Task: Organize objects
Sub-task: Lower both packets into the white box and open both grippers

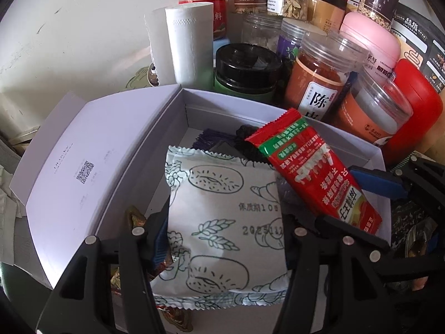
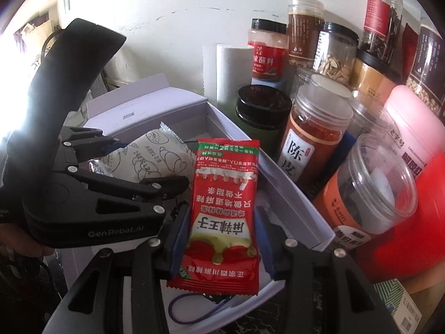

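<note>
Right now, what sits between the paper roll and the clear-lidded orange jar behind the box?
The black-lidded green jar stands between the paper roll and the orange jar, clearest in the right wrist view.

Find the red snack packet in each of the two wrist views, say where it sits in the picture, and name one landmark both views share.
Left wrist view: red snack packet right of centre, slanting over the white box.
Right wrist view: red snack packet at bottom centre, between the right gripper fingers.
Shared landmark: black-lidded green jar behind the box.

Both wrist cams close, angled down into the white box (image 1: 194, 103), claws at bottom edge; shared: box, jars (image 2: 311, 144) beyond claws.
</note>
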The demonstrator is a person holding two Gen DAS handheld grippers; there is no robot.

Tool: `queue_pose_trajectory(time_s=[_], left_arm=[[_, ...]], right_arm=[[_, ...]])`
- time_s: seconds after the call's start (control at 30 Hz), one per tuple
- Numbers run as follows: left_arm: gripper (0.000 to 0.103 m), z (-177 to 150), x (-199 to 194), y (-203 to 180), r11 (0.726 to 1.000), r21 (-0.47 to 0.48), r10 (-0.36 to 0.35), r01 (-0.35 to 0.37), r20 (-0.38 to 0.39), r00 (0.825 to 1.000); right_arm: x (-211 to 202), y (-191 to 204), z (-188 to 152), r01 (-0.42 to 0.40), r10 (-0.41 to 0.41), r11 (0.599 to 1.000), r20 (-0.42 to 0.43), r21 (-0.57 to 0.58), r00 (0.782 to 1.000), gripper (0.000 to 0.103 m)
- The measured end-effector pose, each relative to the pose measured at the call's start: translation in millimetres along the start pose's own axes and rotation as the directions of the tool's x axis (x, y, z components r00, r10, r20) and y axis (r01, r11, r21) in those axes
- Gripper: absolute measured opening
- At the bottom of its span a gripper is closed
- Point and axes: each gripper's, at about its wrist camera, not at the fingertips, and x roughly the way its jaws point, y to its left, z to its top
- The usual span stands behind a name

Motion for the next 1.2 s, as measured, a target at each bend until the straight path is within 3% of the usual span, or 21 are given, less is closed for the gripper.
queue_pose_trajectory(time_s=[0.47, 0.63, 0.7, 0.83, 1.2], left_arm=[[0.058, -4.2, -3.9, 0.7, 1.000, -0.017, -0.002, 0.002, -0.001, 1.000], [0.060, -4.7, -6.7, -0.9, 1.000, -0.030, 0.000, 0.000, -0.011, 1.000], [0.060, -3.5, -8.4, -0.2, 0.999, -0.039, 0.000, -0.001, -0.009, 1.000], [0.060, -3.2, -14.7, 2.9, 0.998, -0.065, 0.000, 0.000, 0.004, 1.000], [0.061, -2.1, -26.2, -0.9, 0.997, -0.070, 0.030, -0.029, 0.011, 0.999]], right_arm=[[10.1, -2.2, -0.5, 0.008, -0.008, 1.000, -0.041, 0.009, 0.999, 0.048], [-2.5, -3.5, -1.5, 0.016, -0.016, 1.000, -0.022, 0.025, 1.000, 0.053], [-8.2, -4.5, -2.0, 0.033, -0.033, 0.999, -0.010, 0.028, 0.999, 0.061], [-17.7, -9.7, -3.9, 0.051, -0.052, 0.997, 0.015, 0.050, 0.999, 0.061], [-16.4, -11.0, -8.2, 0.110, -0.109, 0.993, -0.018, 0.044, 0.994, 0.061]])
